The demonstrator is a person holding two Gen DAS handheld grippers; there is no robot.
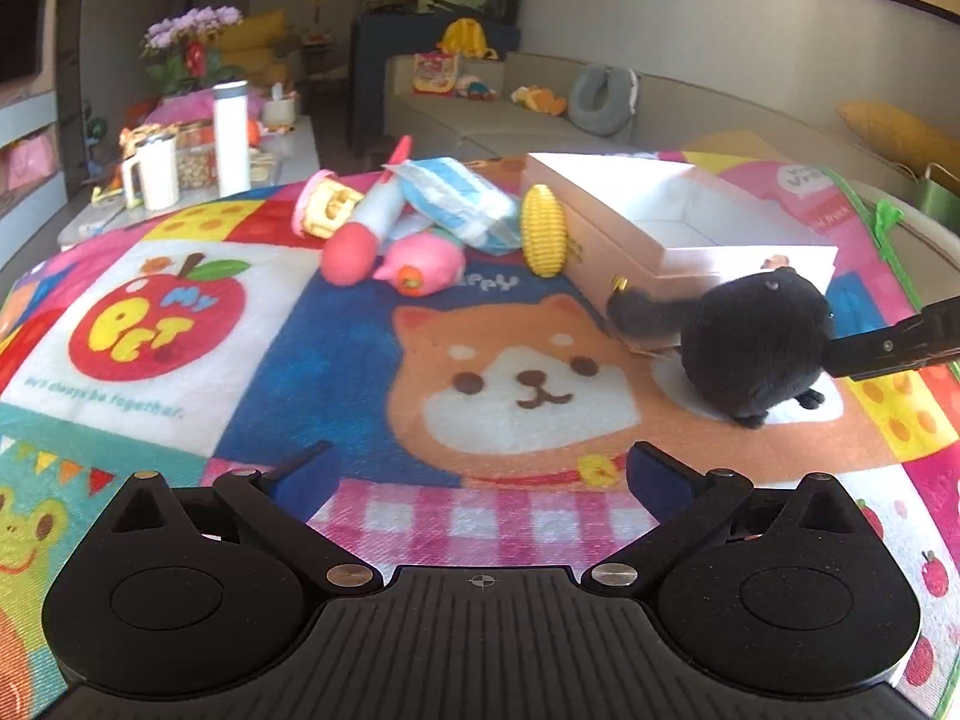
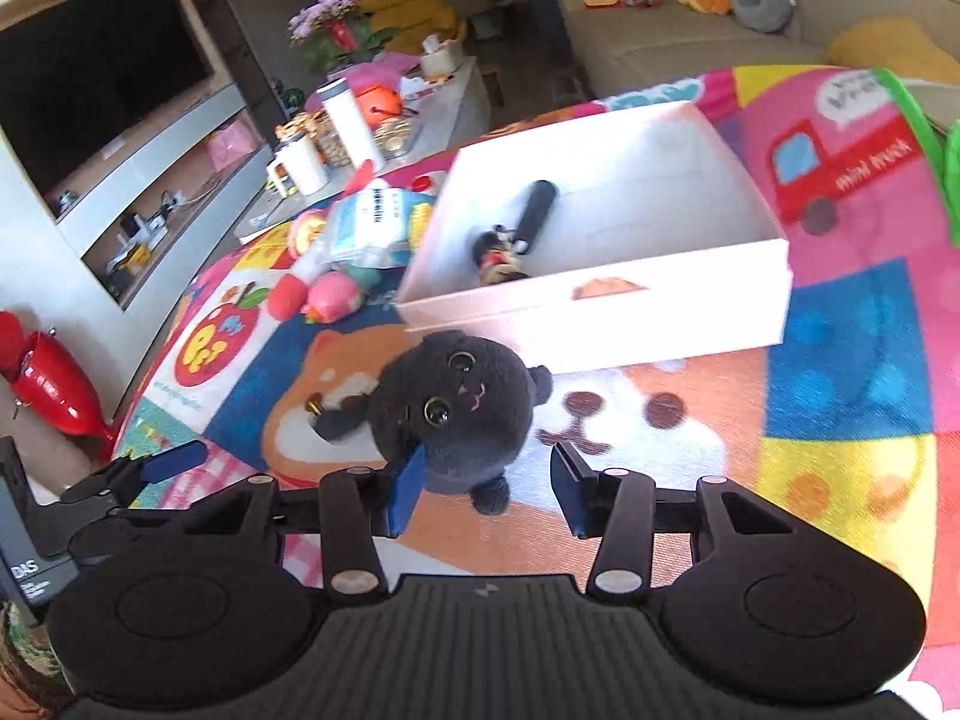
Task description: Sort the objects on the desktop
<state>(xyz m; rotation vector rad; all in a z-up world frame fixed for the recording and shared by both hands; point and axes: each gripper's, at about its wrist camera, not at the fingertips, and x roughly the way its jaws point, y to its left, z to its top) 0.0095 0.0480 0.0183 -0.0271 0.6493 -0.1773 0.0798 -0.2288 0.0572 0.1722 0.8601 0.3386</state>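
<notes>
Crowding the white box point(image 2: 600, 312), black plush cat point(image 2: 462, 408), corn toy point(image 1: 542, 231), both tools spread.

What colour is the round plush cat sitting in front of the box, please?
The plush cat is black, with a small pink mouth; the right wrist view shows it best.

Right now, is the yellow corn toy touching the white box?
Touching. In the left wrist view, the yellow corn toy leans against the white box side wall, with no gap visible between them.
</notes>
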